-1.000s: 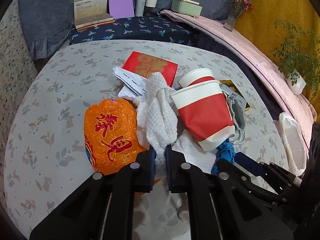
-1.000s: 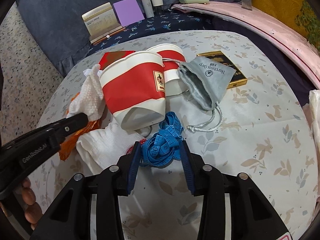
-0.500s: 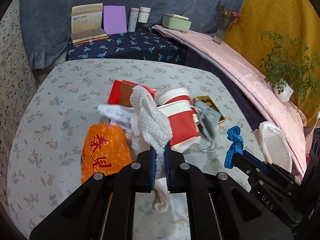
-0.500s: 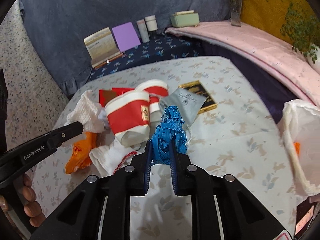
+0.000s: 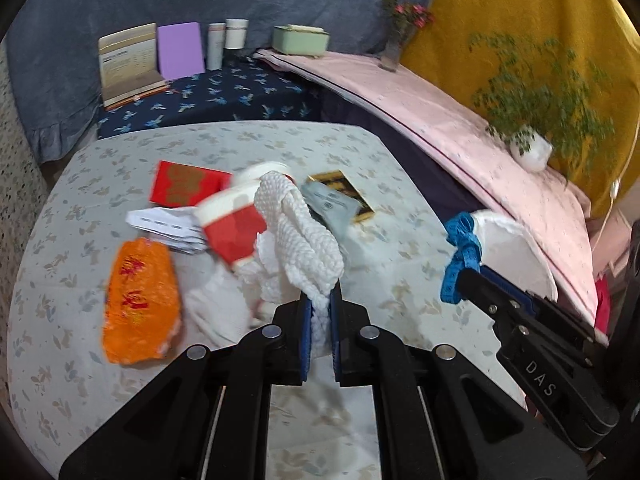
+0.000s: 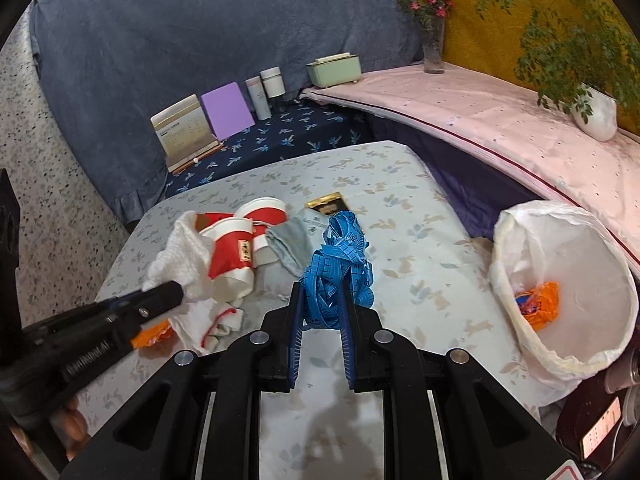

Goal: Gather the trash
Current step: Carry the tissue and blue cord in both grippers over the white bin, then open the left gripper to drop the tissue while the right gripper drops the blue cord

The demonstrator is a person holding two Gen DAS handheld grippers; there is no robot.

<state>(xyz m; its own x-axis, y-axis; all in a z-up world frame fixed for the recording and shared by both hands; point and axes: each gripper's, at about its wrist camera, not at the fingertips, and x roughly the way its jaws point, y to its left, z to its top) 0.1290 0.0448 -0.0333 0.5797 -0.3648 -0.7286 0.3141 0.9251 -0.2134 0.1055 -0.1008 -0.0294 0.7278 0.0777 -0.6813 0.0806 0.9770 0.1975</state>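
Left wrist: left claw (image 5: 320, 312) pinching white cloth (image 5: 300, 236) aloft | right claw (image 6: 322, 308) pinching blue tape (image 6: 338, 264) aloft

Left view: looks forward and down along the left gripper (image 5: 320, 312), close above the table (image 5: 60, 280), facing the far blue cloth.
Right view: same facing, from further right, bin (image 6: 568, 280) near.
Shared: cups (image 5: 236, 228) (image 6: 234, 250), table, each other's gripper.

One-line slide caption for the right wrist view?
Right gripper holds a bundled blue measuring tape above the table, beside the white-lined trash bin; left gripper grips a white cloth.
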